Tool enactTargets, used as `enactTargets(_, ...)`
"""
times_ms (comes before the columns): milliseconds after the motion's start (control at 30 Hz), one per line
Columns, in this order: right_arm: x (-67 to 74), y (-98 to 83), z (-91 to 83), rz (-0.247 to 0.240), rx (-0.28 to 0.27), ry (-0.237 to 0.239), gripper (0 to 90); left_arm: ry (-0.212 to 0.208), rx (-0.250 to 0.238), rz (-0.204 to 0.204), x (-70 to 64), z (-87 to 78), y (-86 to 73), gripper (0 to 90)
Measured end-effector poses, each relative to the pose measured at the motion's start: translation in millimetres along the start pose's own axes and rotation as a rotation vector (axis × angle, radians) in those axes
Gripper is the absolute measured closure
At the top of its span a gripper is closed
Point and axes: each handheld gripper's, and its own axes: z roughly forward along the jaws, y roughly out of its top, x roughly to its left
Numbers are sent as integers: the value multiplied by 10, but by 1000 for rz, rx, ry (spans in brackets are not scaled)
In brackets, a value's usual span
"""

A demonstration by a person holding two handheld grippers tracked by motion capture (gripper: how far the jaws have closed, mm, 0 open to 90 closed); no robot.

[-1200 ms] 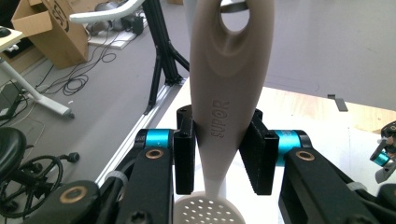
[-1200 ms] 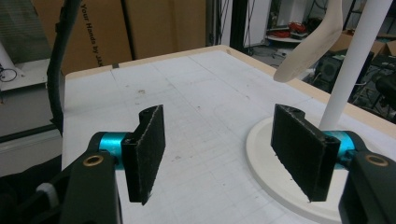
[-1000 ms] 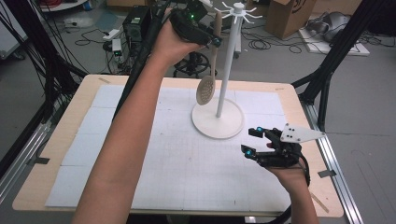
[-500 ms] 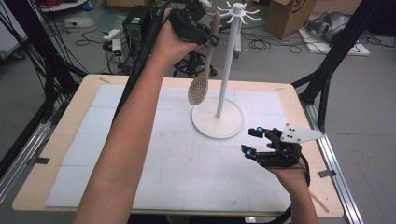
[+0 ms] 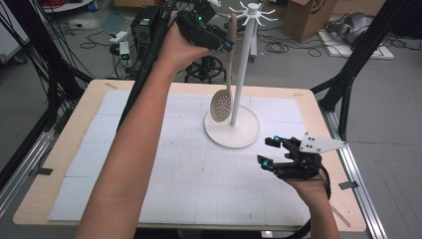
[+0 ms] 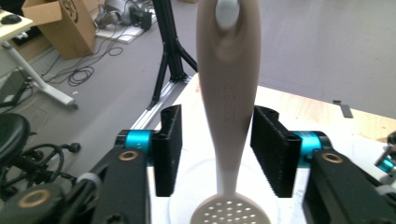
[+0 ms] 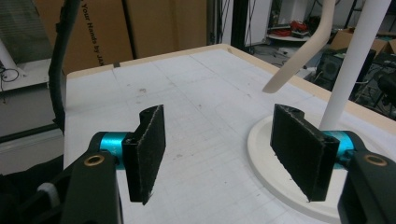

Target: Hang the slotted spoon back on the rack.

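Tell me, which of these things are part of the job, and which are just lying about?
In the job:
- slotted spoon, hanging from a peg
- white hook stand
- left gripper, jaws just opened off the spoon's handle
- right gripper, idle and open

Lying about:
- cardboard box
- floor cables
- black stool

My high camera sits above my side of the bench point(image 5: 74, 149) and faces forward and down, taking in all four edges. The camera on my left tongs point(image 6: 217, 154) looks from very close along the hanging slotted spoon point(image 6: 229, 93) toward the bench's right edge. The one on my right tongs point(image 7: 219, 154) skims low toward the far-left corner, sharing the white stand point(image 7: 355, 60) with the high view.
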Motion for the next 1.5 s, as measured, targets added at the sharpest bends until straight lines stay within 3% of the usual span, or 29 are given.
enactTargets(133, 11, 10, 3, -4, 0, 1, 352, -24, 30, -11, -13, -77, -105, 468)
enactTargets(200, 15, 17, 1, -4, -4, 2, 352, -33, 2, 0, -52, -134, -174, 452)
enactTargets(233, 16, 19, 0, -4, -5, 3, 351, -56, -6, -15, -54, -158, -210, 448)
enactTargets(300, 16, 19, 2, -4, -4, 3, 351, -46, 28, -4, -76, -190, -265, 429)
enactTargets(333, 17, 17, 4, -3, -3, 3, 352, -39, 21, 6, -91, -218, -291, 424)
enactTargets(400, 13, 13, 5, -2, -1, 4, 351, -63, -25, -16, -90, -289, -353, 421)
enactTargets(833, 26, 41, 34, -8, -1, 10, 352, -65, -47, -39, -160, -571, -735, 373)
enactTargets(1033, 19, 31, 45, -3, 5, 11, 352, -85, -93, -58, -256, -686, -1029, 340)
enactTargets(1500, 1, 12, 56, 6, 18, 4, 352, -96, -122, -104, -438, -813, -1673, 255)
